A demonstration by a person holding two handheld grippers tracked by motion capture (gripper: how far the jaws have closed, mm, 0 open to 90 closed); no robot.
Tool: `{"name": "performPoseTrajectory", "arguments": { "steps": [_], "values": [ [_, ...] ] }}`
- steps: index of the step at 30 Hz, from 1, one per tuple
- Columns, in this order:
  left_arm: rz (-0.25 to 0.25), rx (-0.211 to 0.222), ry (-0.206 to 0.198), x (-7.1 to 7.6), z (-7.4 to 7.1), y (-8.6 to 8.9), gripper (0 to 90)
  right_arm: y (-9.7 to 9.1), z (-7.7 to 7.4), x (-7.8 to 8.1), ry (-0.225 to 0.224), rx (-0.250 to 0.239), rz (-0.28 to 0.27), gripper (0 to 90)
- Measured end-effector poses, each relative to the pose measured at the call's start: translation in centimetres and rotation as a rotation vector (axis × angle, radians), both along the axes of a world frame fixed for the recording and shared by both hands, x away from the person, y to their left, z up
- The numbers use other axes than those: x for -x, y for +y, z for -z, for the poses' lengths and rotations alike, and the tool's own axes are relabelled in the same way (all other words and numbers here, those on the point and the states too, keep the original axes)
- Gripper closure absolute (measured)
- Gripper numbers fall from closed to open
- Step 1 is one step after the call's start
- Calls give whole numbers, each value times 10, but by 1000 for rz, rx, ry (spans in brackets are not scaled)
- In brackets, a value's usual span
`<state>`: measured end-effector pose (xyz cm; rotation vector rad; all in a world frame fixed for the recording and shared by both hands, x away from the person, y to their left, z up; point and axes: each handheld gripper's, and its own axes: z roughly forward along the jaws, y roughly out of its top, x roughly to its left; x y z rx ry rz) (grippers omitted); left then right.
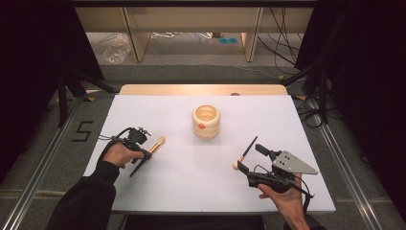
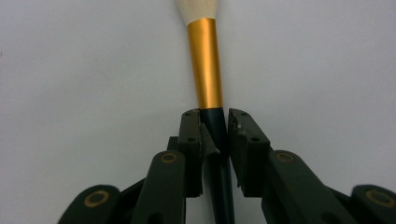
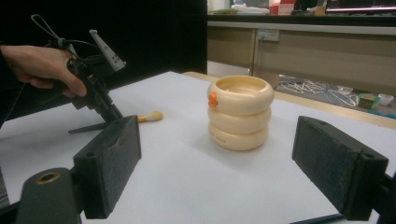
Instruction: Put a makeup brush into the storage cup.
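A makeup brush [image 2: 205,70] with a gold ferrule, pale bristles and a dark handle lies on the white table [image 1: 191,177] at the left. My left gripper [image 2: 214,114] is shut on its dark handle just behind the ferrule. The high view has that brush [image 1: 157,145] and left gripper [image 1: 143,155] left of centre. A cream ringed holder [image 1: 206,121] with an orange spot stands upright mid-table. A second, thinner brush [image 1: 245,152] lies just ahead of my right gripper [image 1: 252,158], whose jaws stand wide open with nothing between them. From the right gripper [image 3: 217,163] I face the holder [image 3: 240,112].
The white table top ends in a wooden strip [image 1: 201,89] at the far edge. Beyond it are a floor with cables [image 1: 282,57] and wooden furniture legs [image 1: 136,38]. Dark curtains flank both sides.
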<state>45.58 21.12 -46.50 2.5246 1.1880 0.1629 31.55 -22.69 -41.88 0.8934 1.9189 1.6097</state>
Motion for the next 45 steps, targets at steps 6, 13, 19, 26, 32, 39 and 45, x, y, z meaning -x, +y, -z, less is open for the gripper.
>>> {"name": "performPoseTrajectory", "arguments": {
  "steps": [6, 13, 19, 26, 32, 39, 45],
  "values": [
    [33, -39, 27, -3, -2, -2, 752, 0, 0, 0, -2, -2, 0, 167],
    [53, -76, 42, -6, -3, -8, 748, 0, 0, 0, 4, -1, -12, 169],
    [90, -93, 56, -9, -4, -9, 785, 0, 0, 0, 12, -5, -19, 170],
    [123, -112, 31, -9, -5, -8, 788, -2, -1, 0, 23, 9, -14, 172],
    [116, -50, -6, -8, -15, -1, 788, -2, 0, -1, 6, -13, -8, 174],
    [84, 51, -81, -4, -25, 4, 788, -3, -1, 0, 12, -1, -2, 174],
    [49, 125, -142, -1, -32, 6, 788, -3, 0, -1, 11, -1, 1, 175]
  ]
}}
